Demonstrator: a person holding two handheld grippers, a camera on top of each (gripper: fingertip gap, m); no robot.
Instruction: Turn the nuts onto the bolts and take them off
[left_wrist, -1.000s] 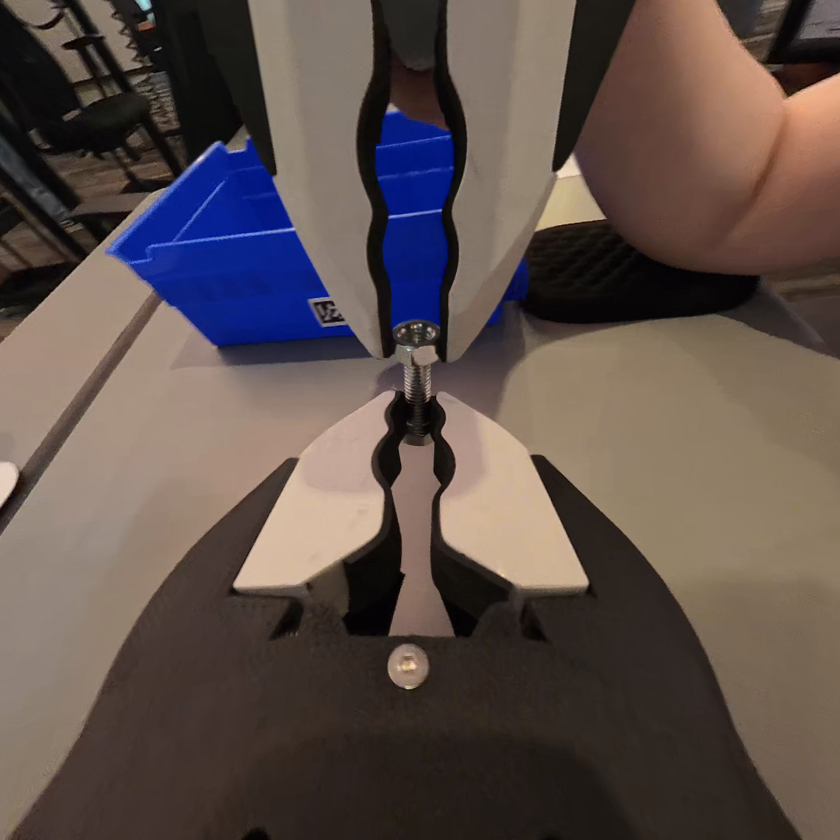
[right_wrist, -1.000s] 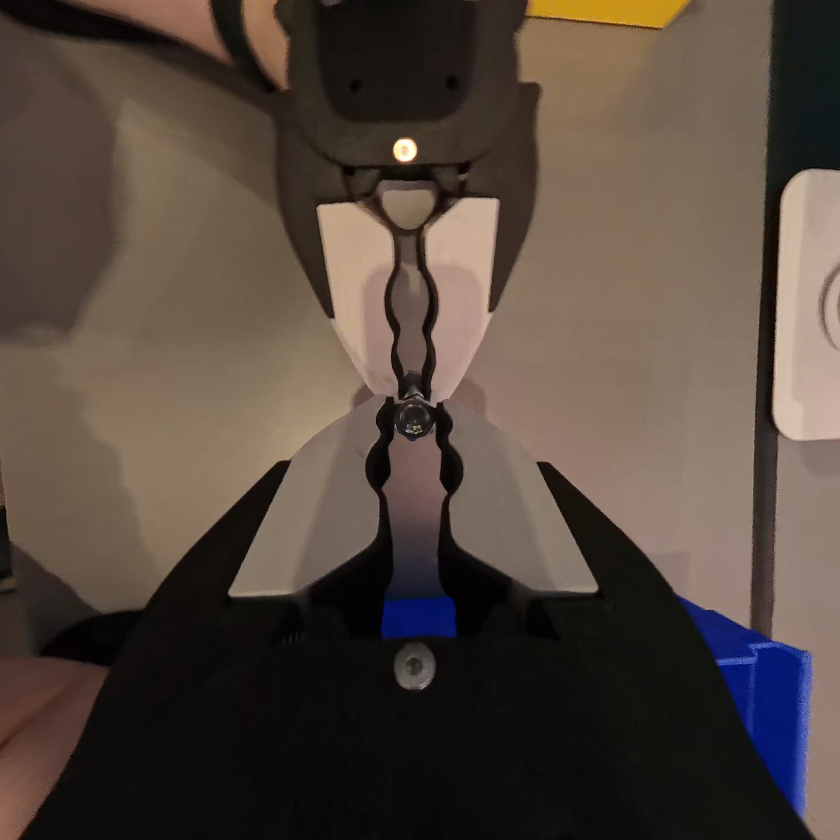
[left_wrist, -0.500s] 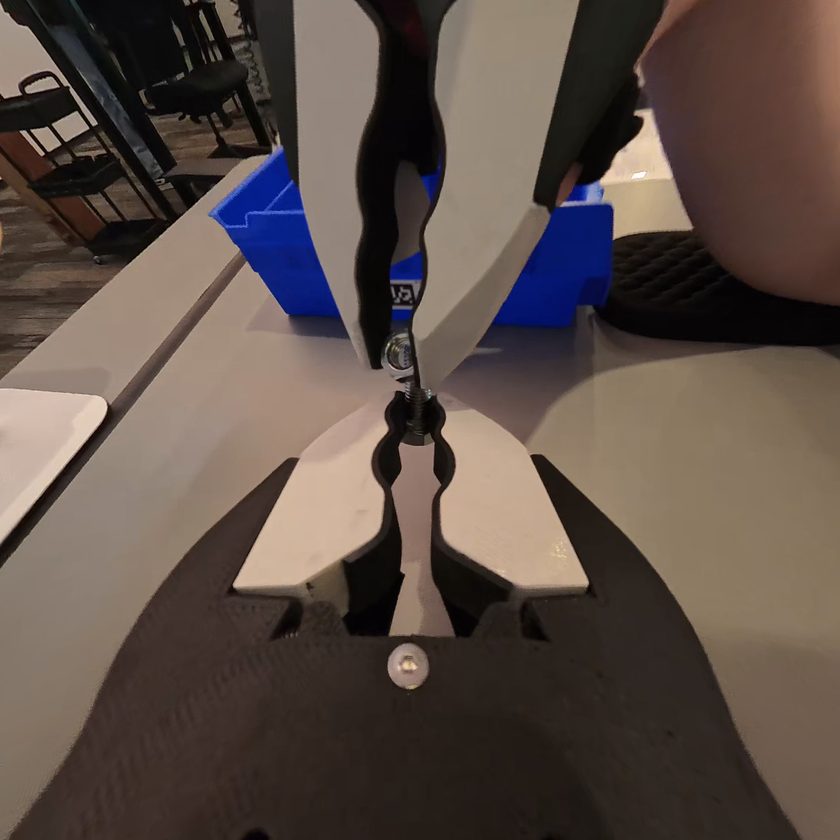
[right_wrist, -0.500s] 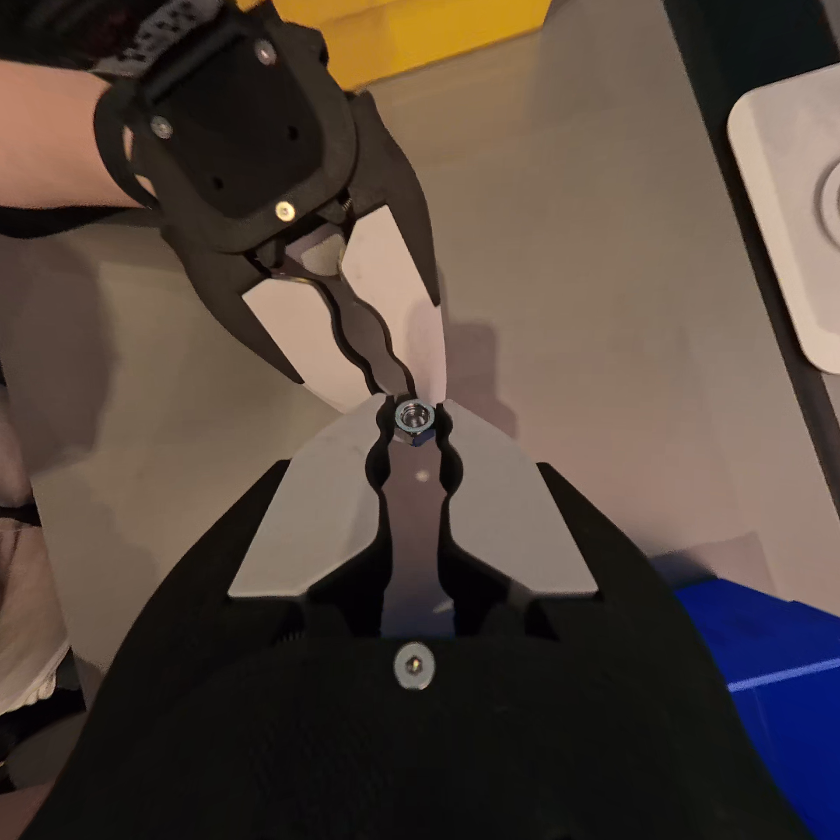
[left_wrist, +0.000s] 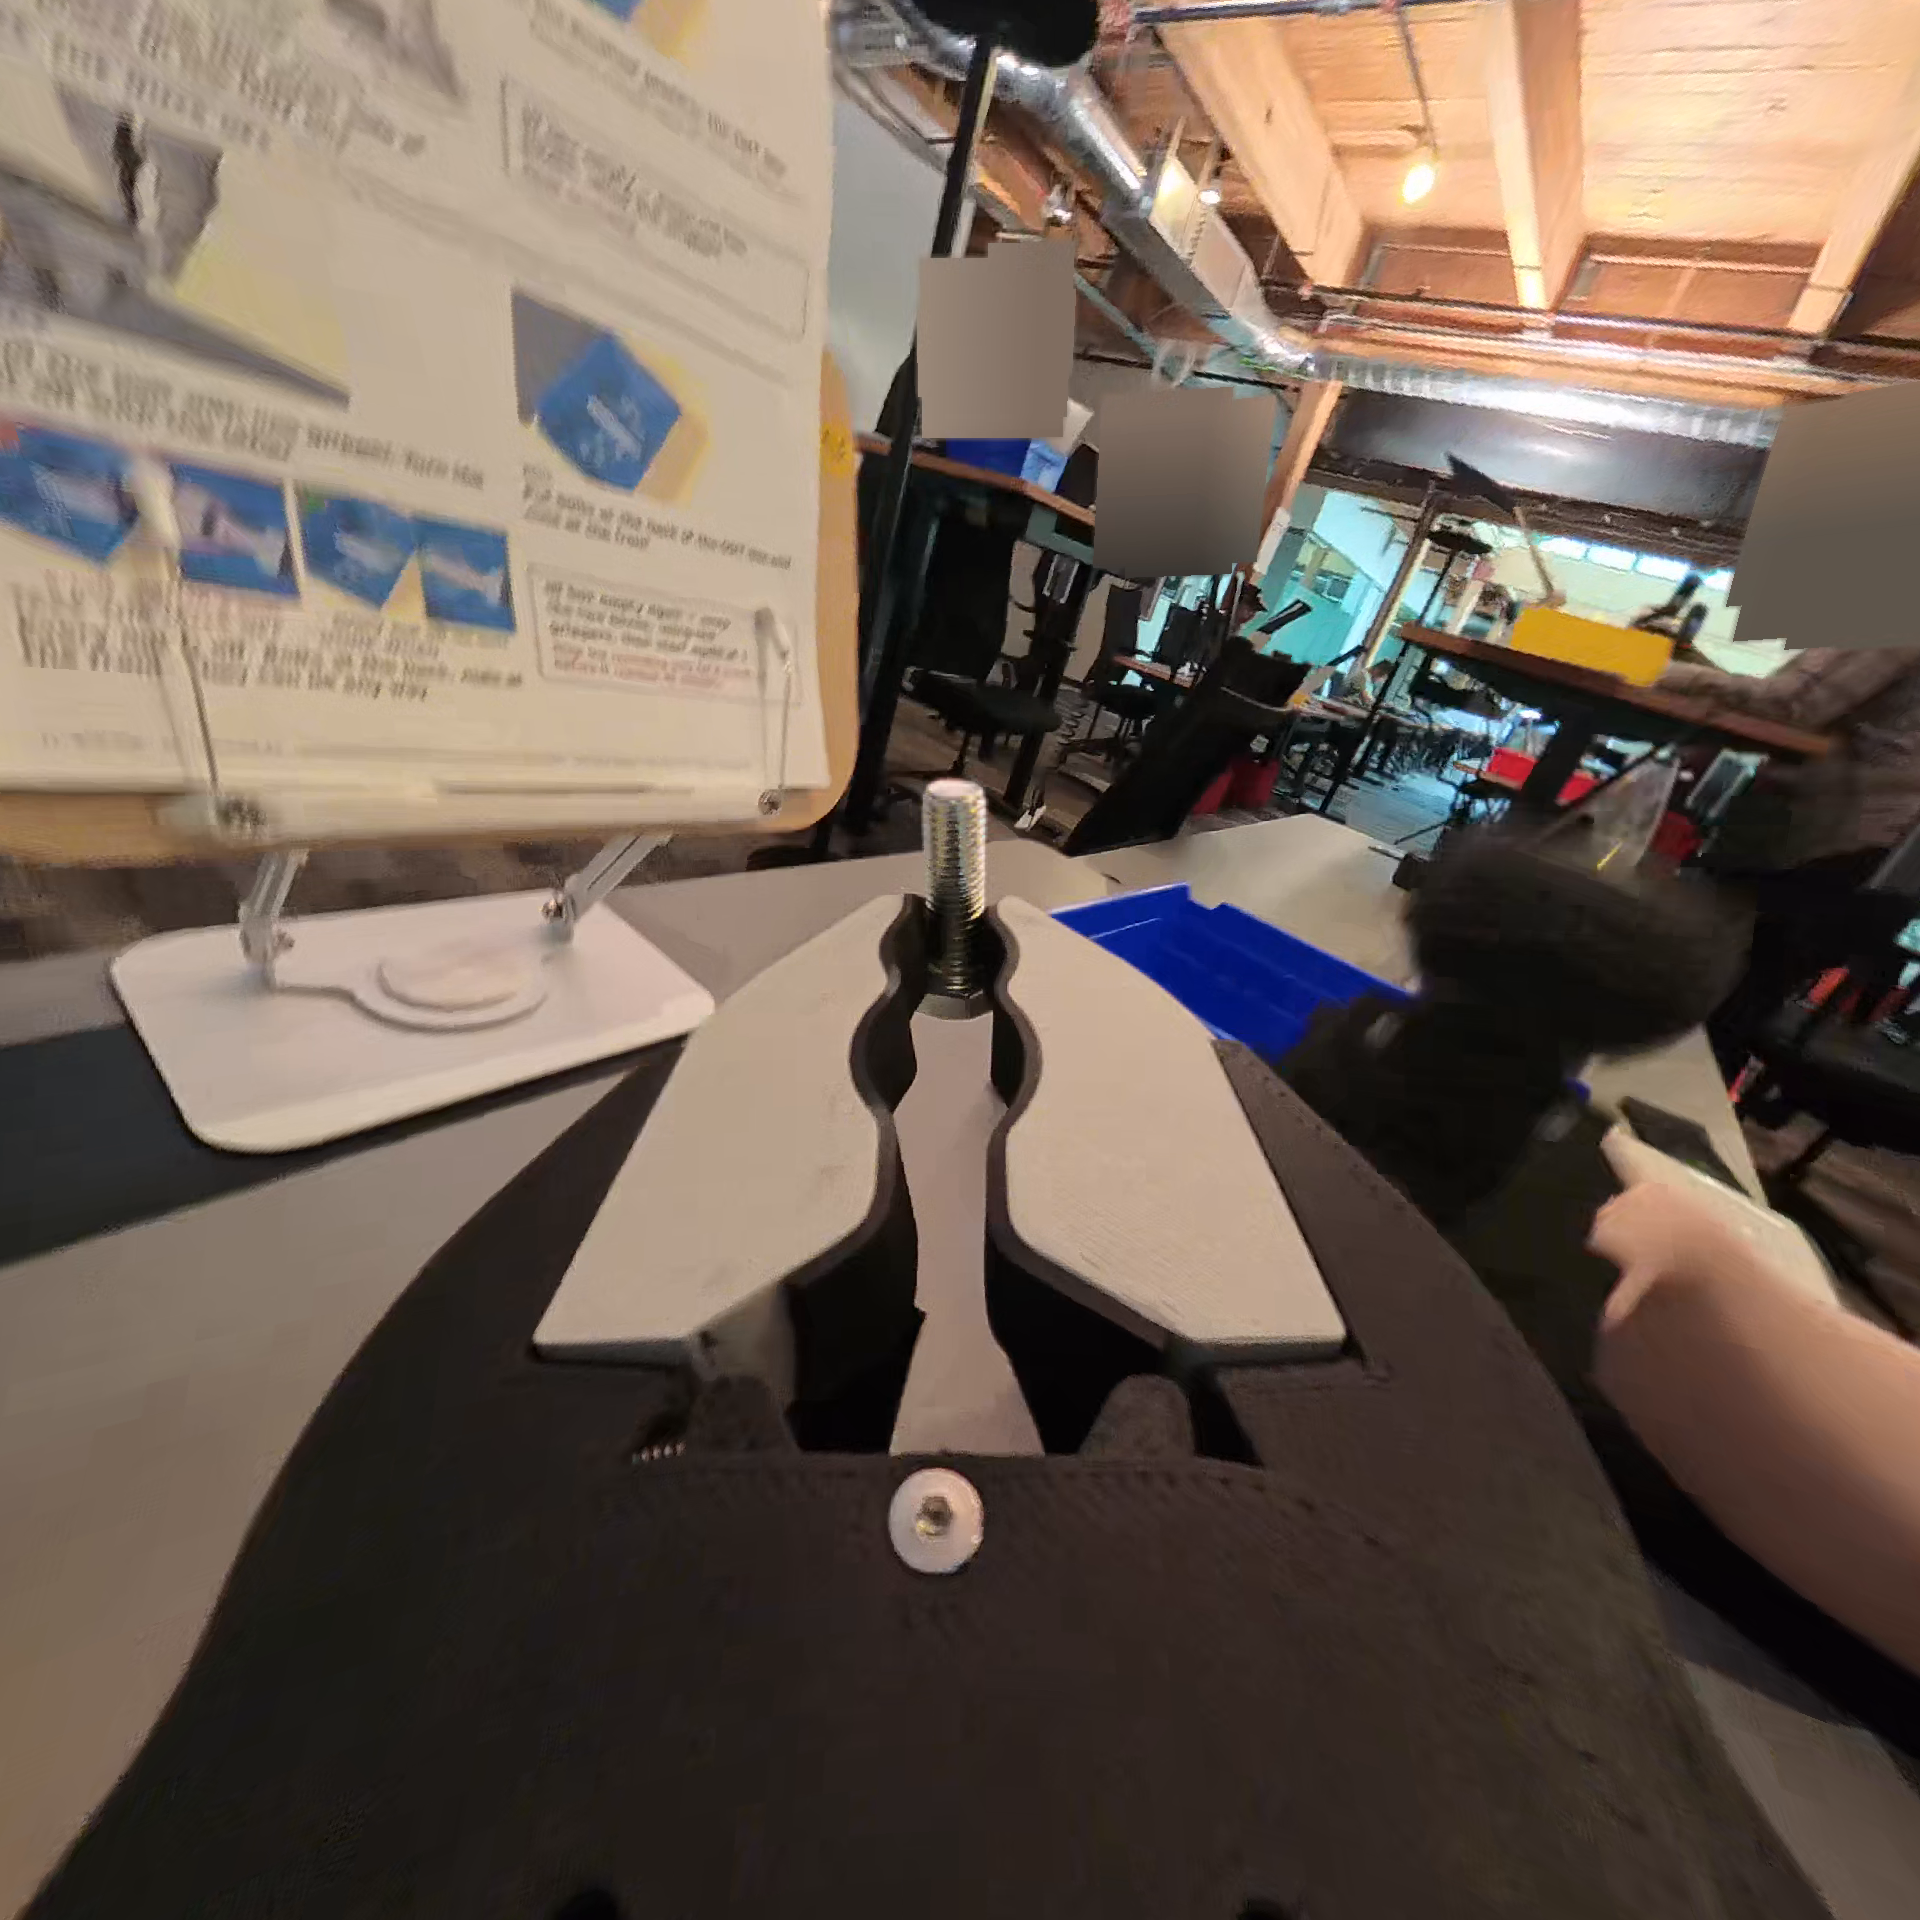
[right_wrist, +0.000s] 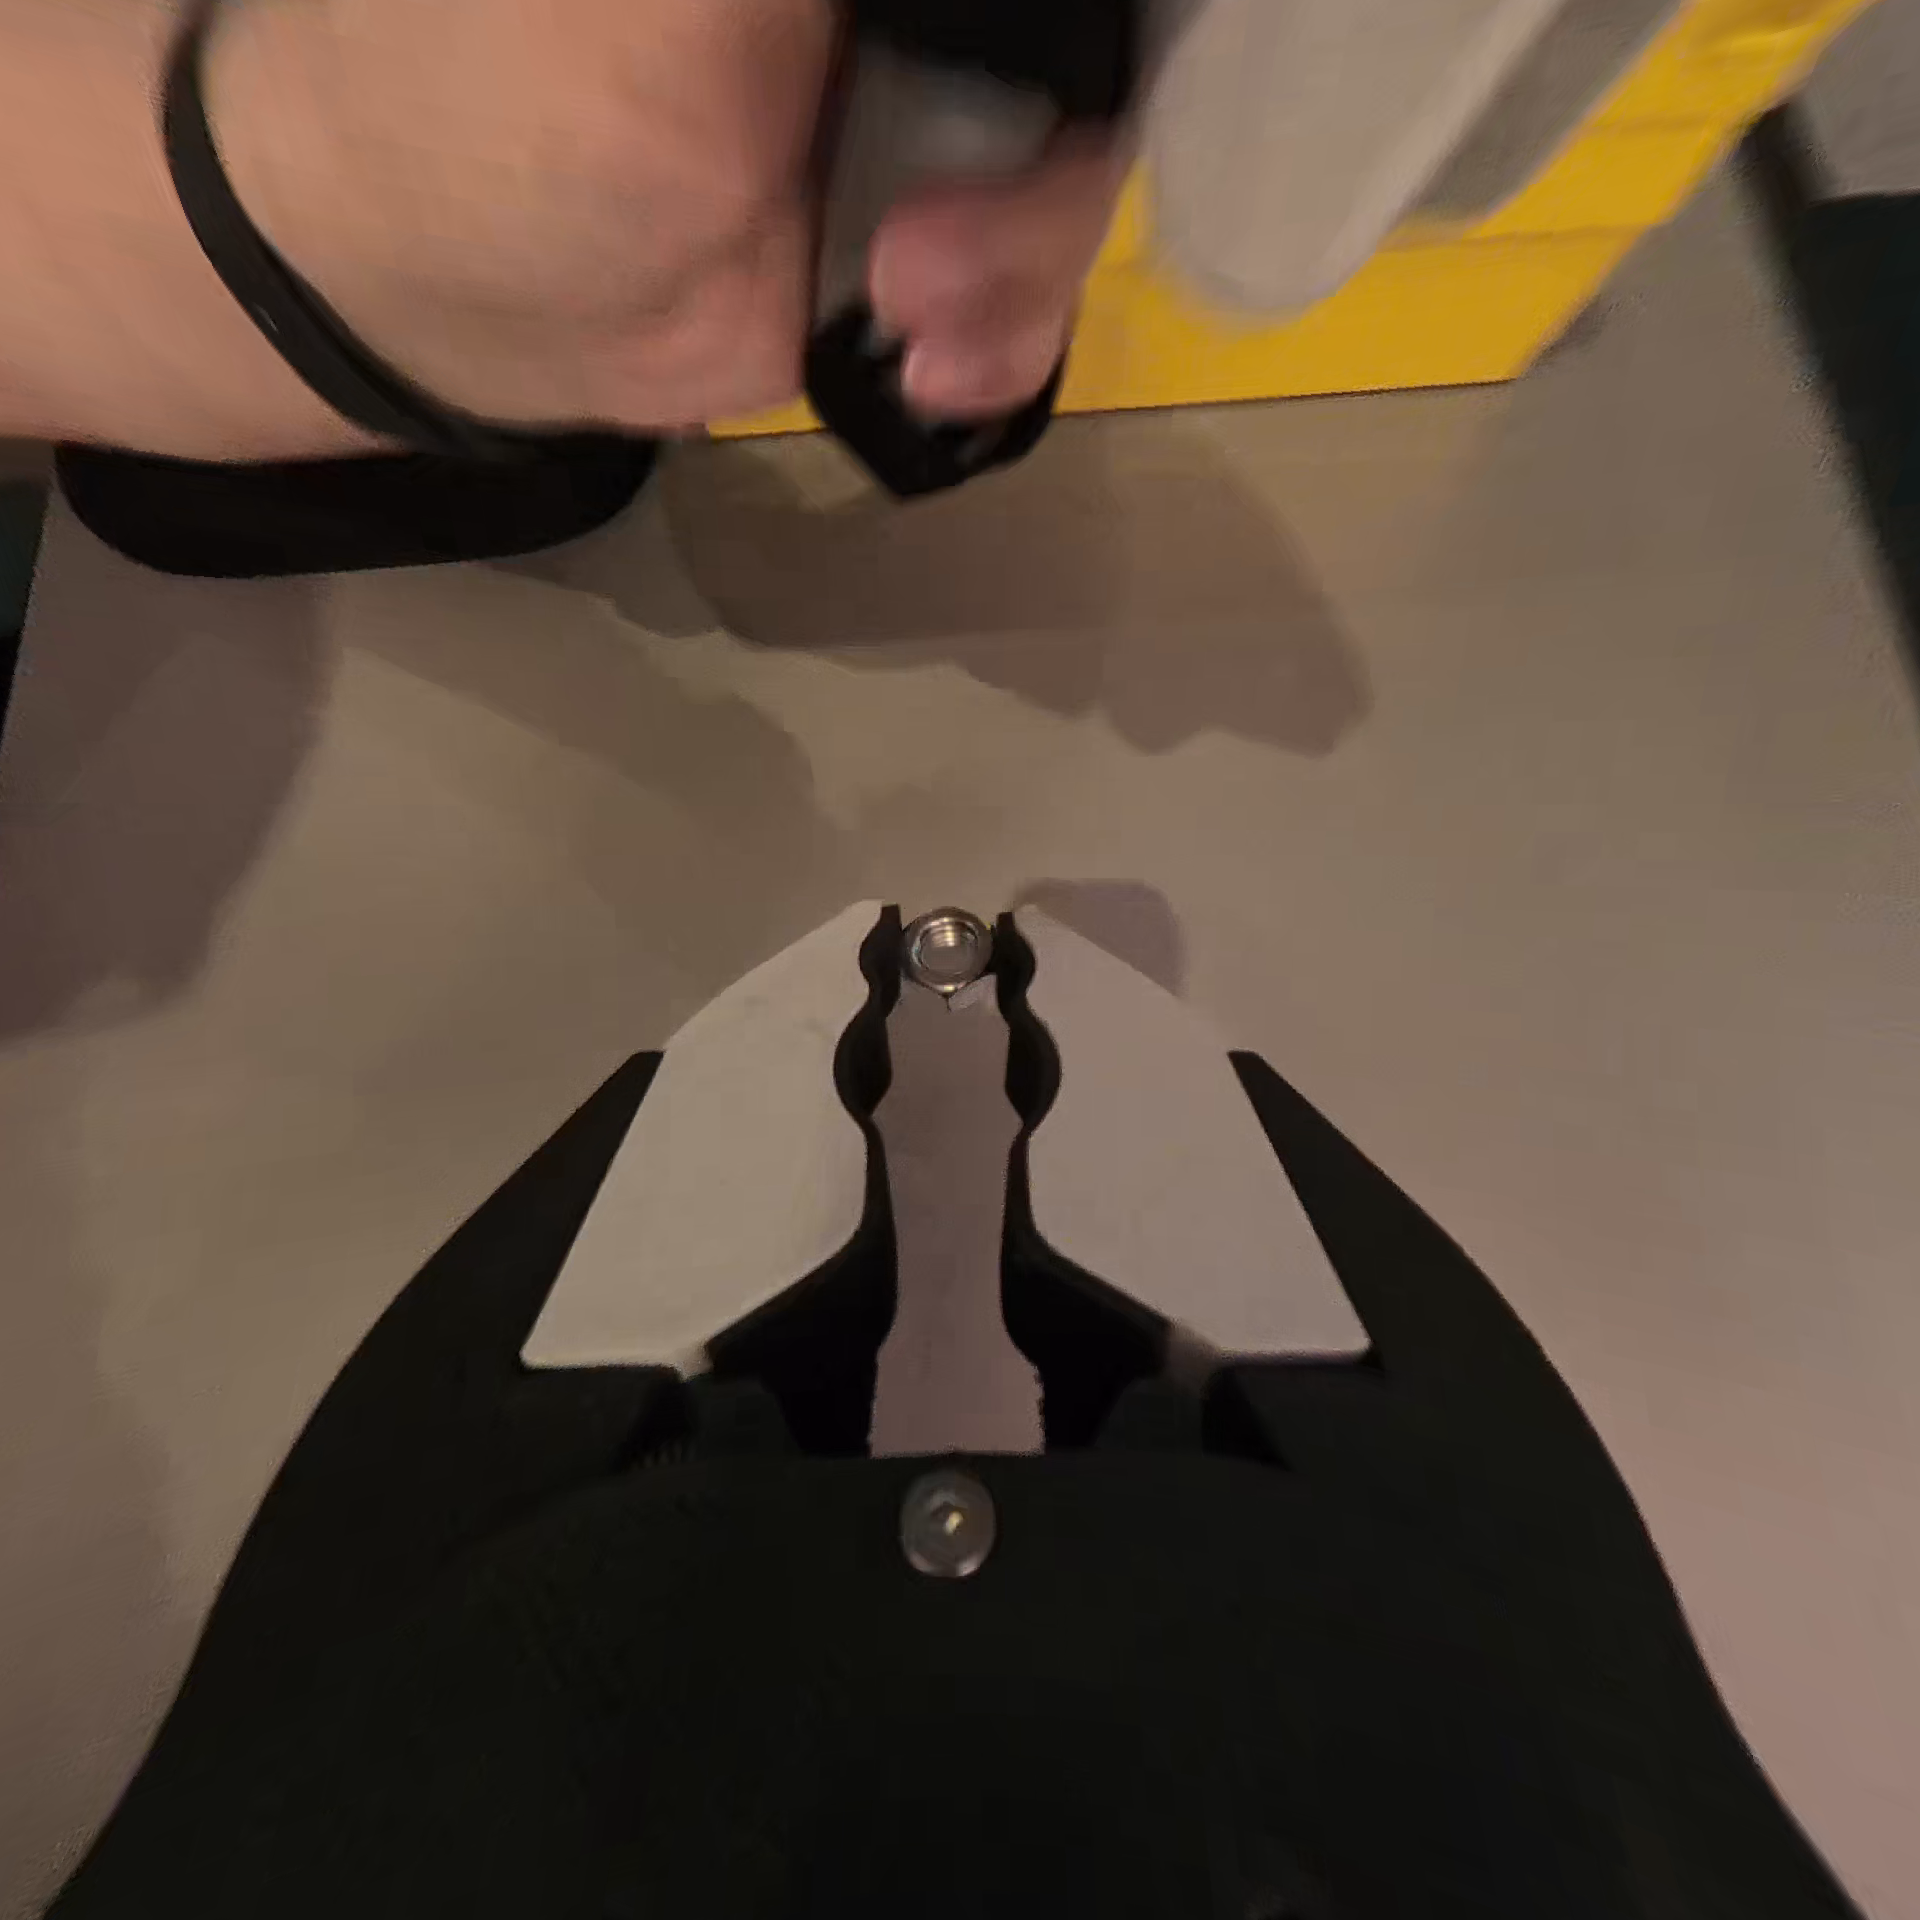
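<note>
- Grey tabletop (right_wrist: 436, 935) fills the right wrist view, with a yellow bin (right_wrist: 1299, 312) at the upper right; the left wrist view looks out over a workshop, a printed sheet on a white stand (left_wrist: 405, 997) at the upper left and a blue bin (left_wrist: 1216, 966) at centre right.
- My left gripper (left_wrist: 951, 940) is closed down on the bolt (left_wrist: 954, 862), pinching its head end between the tips, so the threaded shank stands bare above them at frame centre.
- My right gripper (right_wrist: 948, 940) is nipped shut on the nut (right_wrist: 943, 951) at its tips, the threaded hole facing the camera.
- Nut and bolt are apart, each in its own gripper, so I judge this nut's removal done.
- What is left, as I read it: set both parts down or rethread them; other bolts are not in view.
</note>
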